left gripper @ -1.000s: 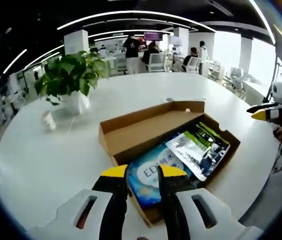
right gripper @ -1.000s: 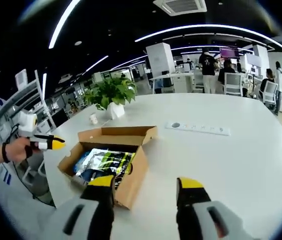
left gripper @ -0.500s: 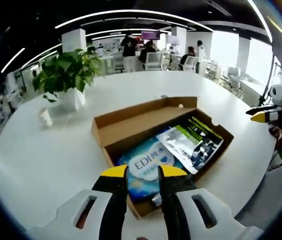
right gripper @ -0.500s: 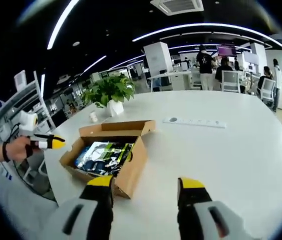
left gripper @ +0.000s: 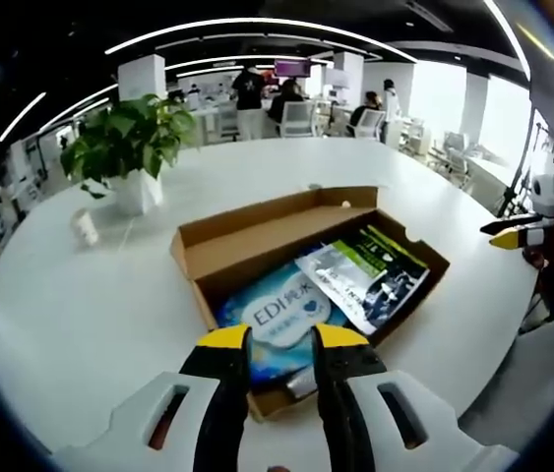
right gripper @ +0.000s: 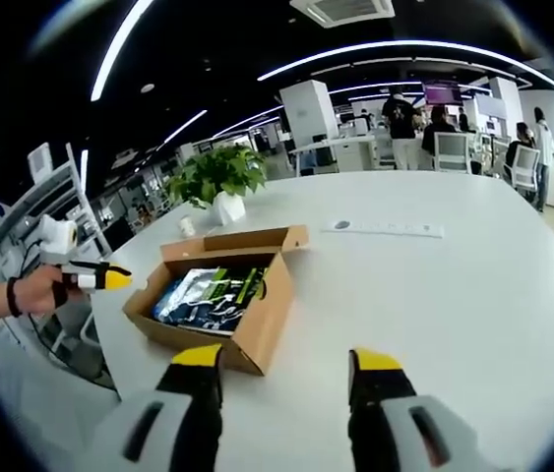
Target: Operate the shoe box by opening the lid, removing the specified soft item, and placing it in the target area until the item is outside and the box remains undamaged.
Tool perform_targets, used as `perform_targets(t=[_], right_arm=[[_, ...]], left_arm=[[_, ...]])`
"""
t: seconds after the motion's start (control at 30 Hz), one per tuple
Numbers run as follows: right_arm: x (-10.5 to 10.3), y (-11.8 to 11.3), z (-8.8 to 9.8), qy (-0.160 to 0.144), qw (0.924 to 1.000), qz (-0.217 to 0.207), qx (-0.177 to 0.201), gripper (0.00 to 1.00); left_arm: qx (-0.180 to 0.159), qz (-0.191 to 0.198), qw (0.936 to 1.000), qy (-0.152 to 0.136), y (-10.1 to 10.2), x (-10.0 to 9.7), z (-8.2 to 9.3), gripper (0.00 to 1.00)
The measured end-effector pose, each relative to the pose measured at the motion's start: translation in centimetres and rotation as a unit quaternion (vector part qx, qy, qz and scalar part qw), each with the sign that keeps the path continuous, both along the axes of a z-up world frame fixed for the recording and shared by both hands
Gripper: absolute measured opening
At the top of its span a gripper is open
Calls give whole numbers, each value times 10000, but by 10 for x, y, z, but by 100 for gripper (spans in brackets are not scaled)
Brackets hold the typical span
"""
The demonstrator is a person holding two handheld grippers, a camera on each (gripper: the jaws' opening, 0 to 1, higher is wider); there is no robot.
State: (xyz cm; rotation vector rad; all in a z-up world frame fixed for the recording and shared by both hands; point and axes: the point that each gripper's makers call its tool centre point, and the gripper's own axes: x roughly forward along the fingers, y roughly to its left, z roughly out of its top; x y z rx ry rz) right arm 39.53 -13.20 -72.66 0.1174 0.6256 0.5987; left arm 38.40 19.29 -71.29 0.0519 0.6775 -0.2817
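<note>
1. Shoe box (left gripper: 257, 246), brown cardboard, sits lid-open on white table (left gripper: 80, 305); seen also from the right gripper view (right gripper: 257, 320).
2. Holds blue soft pack (left gripper: 281, 320) and green-and-white printed pouch (left gripper: 365, 280), side by side, pouch overlapping pack's edge.
3. Left gripper (left gripper: 281, 339) hovers above box's near edge, yellow-tipped jaws slightly parted, gripping nothing, touching nothing.
4. Right gripper (right gripper: 281, 359) hangs over bare table just beside box, jaws spread wide, empty.
5. Appears at far right of left gripper view (left gripper: 518, 231) as yellow tip held in a hand, well apart from box.
6. Potted plant (left gripper: 124, 147) and small white cup (left gripper: 85, 226) stand beyond box; white power strip (right gripper: 385, 228) lies farther along table.
</note>
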Motion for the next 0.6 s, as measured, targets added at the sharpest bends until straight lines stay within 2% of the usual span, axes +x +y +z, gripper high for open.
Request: perform_targets(t=[0.2, 0.6], right_arm=[[-5, 1, -2, -7, 10000, 26, 0, 52], [-19, 2, -9, 47, 10000, 17, 24, 55]], left_arm=[[-82, -68, 9999, 28, -4, 0, -4, 26], [-228, -318, 9992, 111, -26, 8, -8, 28]])
